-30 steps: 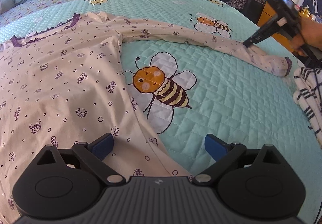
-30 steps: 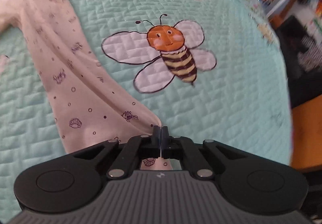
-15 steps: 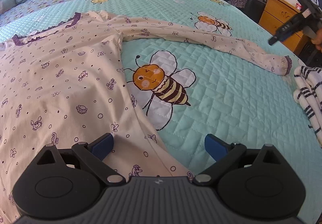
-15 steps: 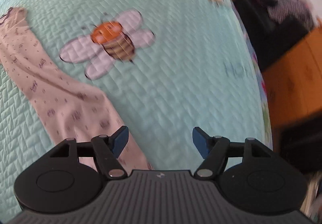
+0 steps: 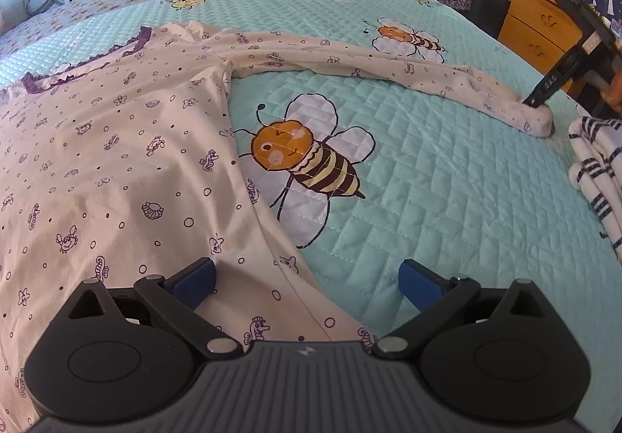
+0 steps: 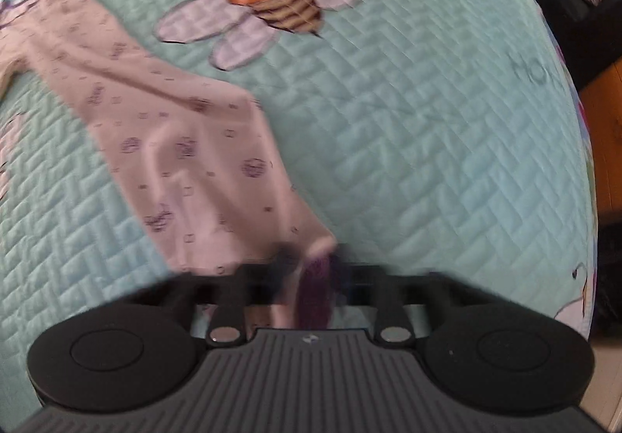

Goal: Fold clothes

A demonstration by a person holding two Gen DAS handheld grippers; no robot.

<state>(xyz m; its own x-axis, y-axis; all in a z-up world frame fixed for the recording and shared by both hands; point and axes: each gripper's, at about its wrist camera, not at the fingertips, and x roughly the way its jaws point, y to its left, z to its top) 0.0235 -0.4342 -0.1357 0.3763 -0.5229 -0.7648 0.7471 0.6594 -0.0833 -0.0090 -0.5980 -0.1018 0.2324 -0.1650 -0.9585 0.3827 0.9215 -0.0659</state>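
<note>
A cream long-sleeved garment with small purple prints lies spread on the bed. Its sleeve stretches out to the right. My left gripper is open and hovers over the garment's lower side edge, with nothing between its blue pads. In the blurred right wrist view the same sleeve runs up to my right gripper. Its jaws are closing and pinch the purple-trimmed cuff. The left wrist view shows the right gripper tip down on the sleeve's end.
The bed has a mint quilt with bee pictures. A white, navy-striped garment lies folded at the right edge, close to the cuff. A wooden dresser and a dark chair stand beyond the bed's right side.
The right gripper let go of the sleeve, opened and lifted away to the right. It then came down on the sleeve's cuff end and closed there. The left gripper stayed still and open.
</note>
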